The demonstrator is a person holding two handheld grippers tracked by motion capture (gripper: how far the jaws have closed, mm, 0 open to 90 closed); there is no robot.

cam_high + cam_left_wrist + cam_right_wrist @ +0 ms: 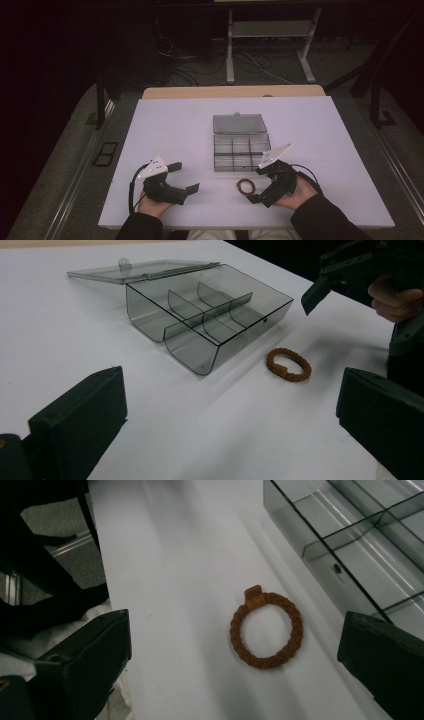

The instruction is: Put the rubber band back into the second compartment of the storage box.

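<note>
- As the right tool (264, 186) is seen in the high view with its jaws apart and nothing between them, the braided brown ring (266, 629) is found just ahead of it, lying flat on the white desk (170, 130).
- In the right gripper view the ring is placed between the two jaws and slightly beyond their tips; being round, no long axis is offered, only a small tab on its far edge.
- The right tool is judged the nearer one; a short advance and descent would probably bring the ring into the jaws.
- The right hand is held low near the desk's front edge, the tool angled toward the left.
- The left tool (181, 179) is likewise held apart and empty, well to the ring's other side.
- Just beyond the ring, the clear compartment box (241, 149) stands with its lid (239, 123) laid open behind it.
</note>
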